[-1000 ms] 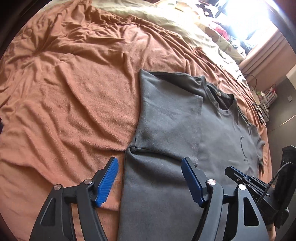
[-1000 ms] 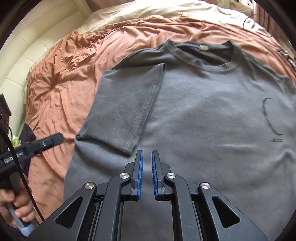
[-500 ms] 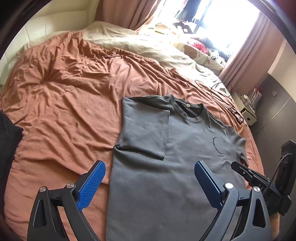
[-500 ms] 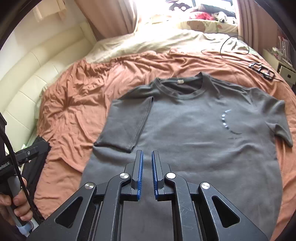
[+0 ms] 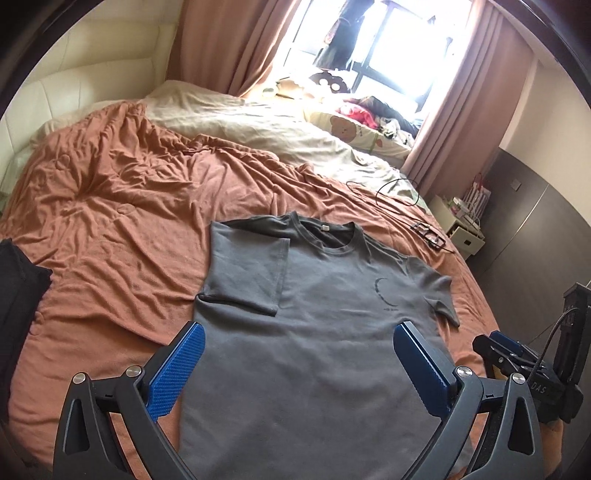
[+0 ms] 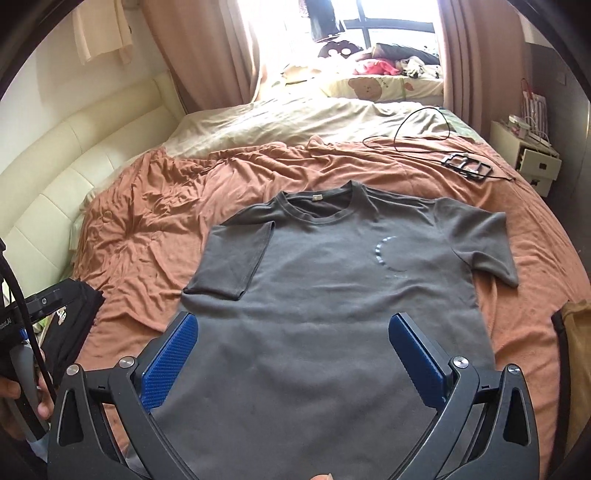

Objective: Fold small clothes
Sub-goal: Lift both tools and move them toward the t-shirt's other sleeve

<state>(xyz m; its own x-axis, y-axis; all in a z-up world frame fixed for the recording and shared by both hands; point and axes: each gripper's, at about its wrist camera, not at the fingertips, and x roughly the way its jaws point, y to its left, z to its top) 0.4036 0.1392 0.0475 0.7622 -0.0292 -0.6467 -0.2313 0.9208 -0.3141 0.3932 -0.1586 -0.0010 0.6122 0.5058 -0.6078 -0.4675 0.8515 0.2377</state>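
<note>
Your left gripper [image 5: 297, 365] hangs above the lower half of the shirt [image 5: 314, 332], its blue pads [image 5: 177, 369] spread wide and holding nothing. Your right gripper [image 6: 291, 354] is the same: pads [image 6: 168, 363] wide apart, empty, above the shirt's [image 6: 325, 314] lower body. In the left view your right gripper [image 5: 513, 360] shows at the right edge, just off the shirt's hem side. In the right view your left hand [image 6: 22, 391] grips its handle at the lower left, off the bed's edge.

The grey shirt lies flat, front up, on the rust blanket [image 5: 110, 221], collar away from you. Its left sleeve [image 6: 232, 262] is folded in over the chest, cuff seam running down toward the hem. The other sleeve [image 6: 487, 243] lies out flat on the blanket [image 6: 155, 206]. A small curved print [image 6: 384, 251] sits on the chest, near the spread sleeve.

A black garment [image 6: 70, 321] lies at the blanket's left edge, well apart from the shirt. A tan item [image 6: 576, 354] shows at the right edge of the right view; you cannot tell what it is.

Beyond the collar, a black cable [image 6: 417, 136] loops across the bed, and a dark frame-like object [image 6: 465, 166] lies by it. Past the blanket lies a cream sheet [image 6: 295, 118], then a bear-print pillow [image 6: 373, 86] under the window [image 6: 369, 22], between pink curtains [image 6: 207, 48]. A white nightstand [image 6: 528, 155] stands to the right.
</note>
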